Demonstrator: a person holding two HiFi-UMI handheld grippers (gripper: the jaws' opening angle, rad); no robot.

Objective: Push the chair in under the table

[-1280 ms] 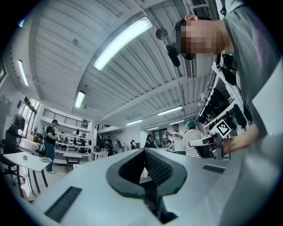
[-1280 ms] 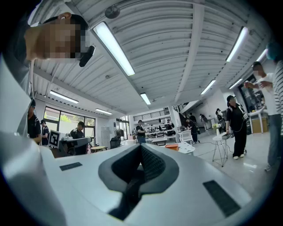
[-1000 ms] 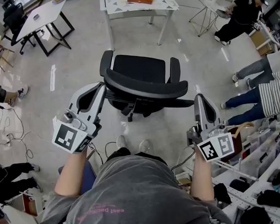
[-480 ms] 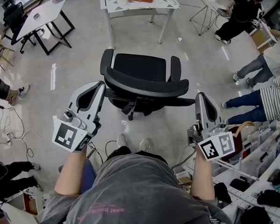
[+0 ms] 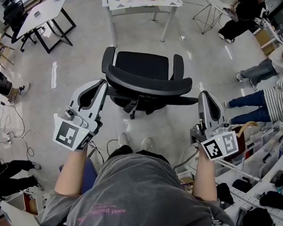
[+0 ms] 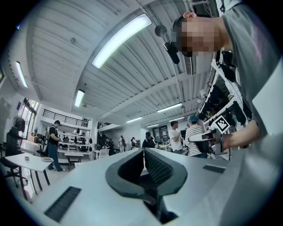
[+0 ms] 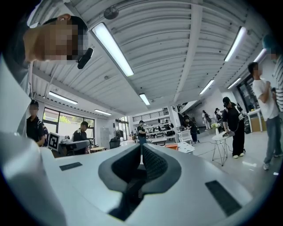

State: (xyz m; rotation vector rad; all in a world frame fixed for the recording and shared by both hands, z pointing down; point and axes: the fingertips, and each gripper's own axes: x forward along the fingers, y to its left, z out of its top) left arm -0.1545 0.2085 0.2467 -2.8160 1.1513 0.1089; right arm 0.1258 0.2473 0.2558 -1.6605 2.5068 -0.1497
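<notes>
Readying a push, judged | left hand-held gripper [image 5: 101, 86]: jaws together, empty, tip at left end of backrest [image 5: 149, 86], contact unclear | chair [image 5: 144, 66]: short of tabletop [image 5: 119, 1], not yet under | right hand-held gripper [image 5: 204, 96]: closed, empty, near backrest's right end.

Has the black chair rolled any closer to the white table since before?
No. The chair sits just as far from the white table as before, with the same stretch of floor between them; the whole view merely drifted a little.

The chair [image 5: 142, 66] looks matt black plastic; the floor [image 5: 81, 52] is smooth and glossy.
</notes>
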